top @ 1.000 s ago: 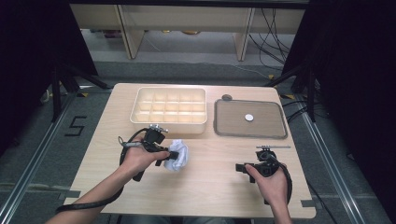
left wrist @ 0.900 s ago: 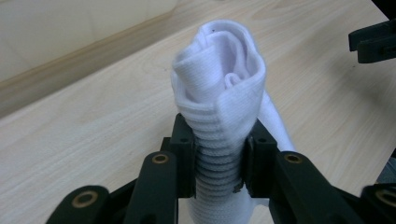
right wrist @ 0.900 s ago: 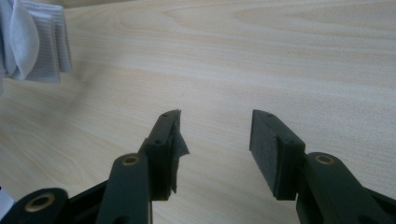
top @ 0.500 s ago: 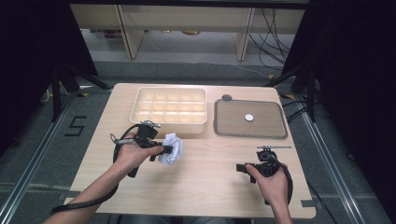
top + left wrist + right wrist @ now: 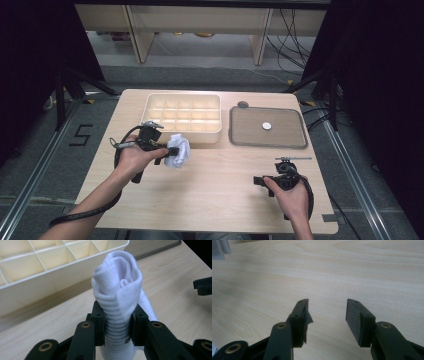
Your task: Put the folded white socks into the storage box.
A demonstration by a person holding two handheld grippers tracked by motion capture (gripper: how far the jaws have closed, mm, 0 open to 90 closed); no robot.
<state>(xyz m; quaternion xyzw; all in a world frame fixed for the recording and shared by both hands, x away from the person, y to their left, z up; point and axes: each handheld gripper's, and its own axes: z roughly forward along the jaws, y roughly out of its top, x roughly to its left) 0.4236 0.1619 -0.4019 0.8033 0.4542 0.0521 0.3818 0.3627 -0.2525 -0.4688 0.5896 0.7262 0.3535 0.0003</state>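
Note:
A rolled white sock (image 5: 117, 297) is pinched between the black jaws of my left gripper (image 5: 117, 326), which is shut on its ribbed cuff. In the high view the left gripper (image 5: 172, 150) holds the white sock (image 5: 179, 150) above the table, just in front of the cream compartment tray (image 5: 183, 114). My right gripper (image 5: 257, 179) rests low at the front right of the table. In the right gripper view its jaws (image 5: 327, 317) stand open over bare wood with nothing between them.
A grey flat tray (image 5: 267, 127) with a small white disc (image 5: 267, 126) lies right of the compartment tray. A small dark round object (image 5: 243, 104) sits behind it. The wooden table (image 5: 220, 185) stands over a floor with rails; shelving legs stand behind.
My left gripper has carried the sock up and toward the compartment tray's front edge. The right gripper has not moved.

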